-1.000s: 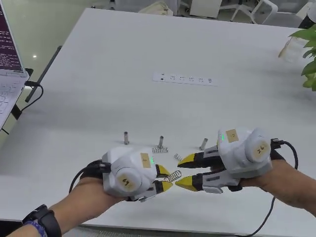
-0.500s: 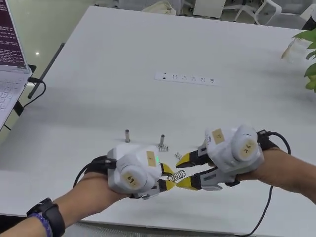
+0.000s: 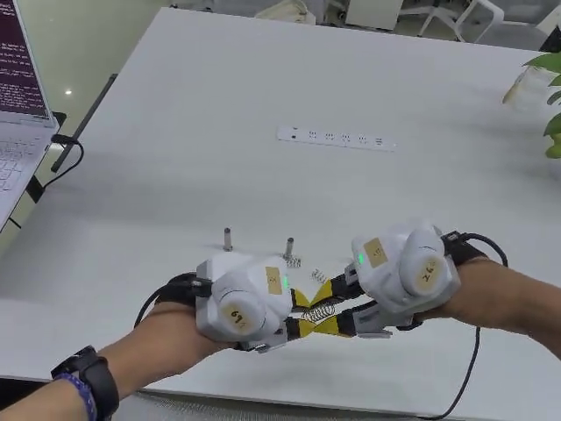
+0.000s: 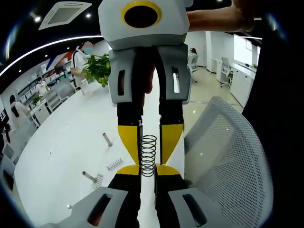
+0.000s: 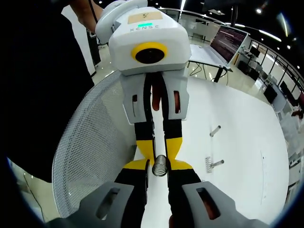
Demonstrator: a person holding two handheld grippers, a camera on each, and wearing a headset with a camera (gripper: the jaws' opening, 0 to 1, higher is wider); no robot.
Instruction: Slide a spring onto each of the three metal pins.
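A small metal spring (image 3: pixel 317 310) hangs in the air near the table's front edge, caught between both grippers, which face each other tip to tip. My left gripper (image 3: pixel 304 314) (image 4: pixel 148 171) is shut on one end of the spring (image 4: pixel 148 155). My right gripper (image 3: pixel 323 310) (image 5: pixel 160 167) has its yellow jaws closed on the other end (image 5: pixel 160 166). Two upright metal pins (image 3: pixel 228 239) (image 3: pixel 288 248) stand just beyond the grippers. A third pin (image 4: pixel 70 206) appears in the left gripper view. Two loose springs (image 3: pixel 294 261) (image 3: pixel 318 275) lie beside the middle pin.
A white power strip (image 3: pixel 336 138) lies on the table (image 3: pixel 219 132) further back. A laptop (image 3: pixel 17 79) sits at the left edge with a cable (image 3: pixel 61 158). A plant (image 3: pixel 552 88) stands at the far right. A mesh chair (image 4: pixel 228 156) is below the table edge.
The right gripper has moved left to the spring held by the left gripper, and its jaws have gone from open to closed on it. The pins and loose springs have not moved.
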